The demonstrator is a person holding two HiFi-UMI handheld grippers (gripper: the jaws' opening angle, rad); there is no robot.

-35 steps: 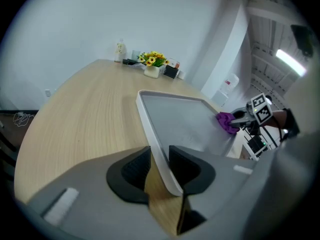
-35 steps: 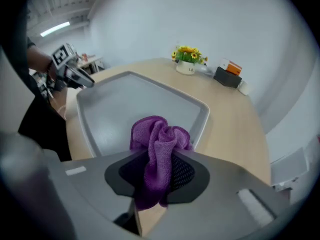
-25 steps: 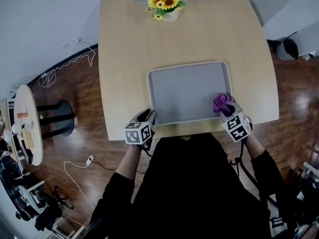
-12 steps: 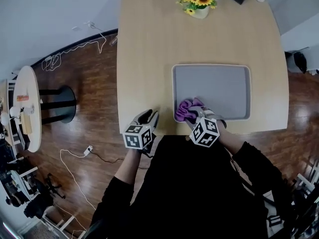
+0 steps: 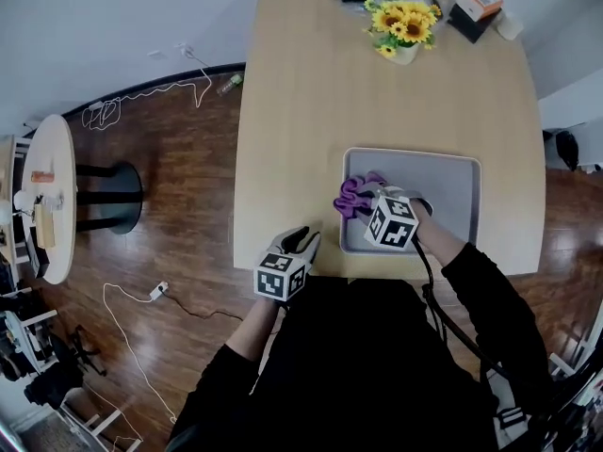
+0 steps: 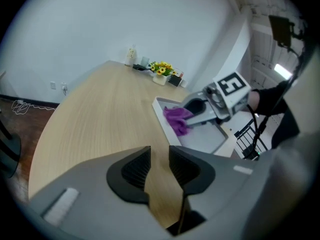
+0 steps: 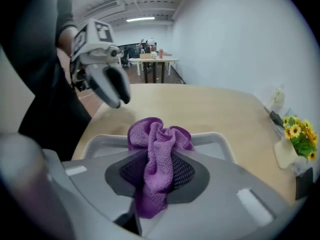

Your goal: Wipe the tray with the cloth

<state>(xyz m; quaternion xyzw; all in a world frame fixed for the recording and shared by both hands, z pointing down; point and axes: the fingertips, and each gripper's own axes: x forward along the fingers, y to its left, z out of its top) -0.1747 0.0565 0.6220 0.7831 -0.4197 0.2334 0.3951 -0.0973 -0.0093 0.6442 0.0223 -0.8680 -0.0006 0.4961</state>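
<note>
Purple cloth (image 7: 159, 134) clamped in the right gripper (image 7: 157, 170) over the tray (image 5: 450, 194).
The cloth is seen at the tray's nine o'clock side; the left gripper (image 5: 303, 242), jaws slightly parted and empty, is held at seven o'clock by the table (image 5: 301, 111) edge.

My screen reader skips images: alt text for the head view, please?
The right claw grips a purple cloth at the left end of a grey tray on a wooden table. The left claw hovers empty at the near edge; sunflowers stand far back.
</note>
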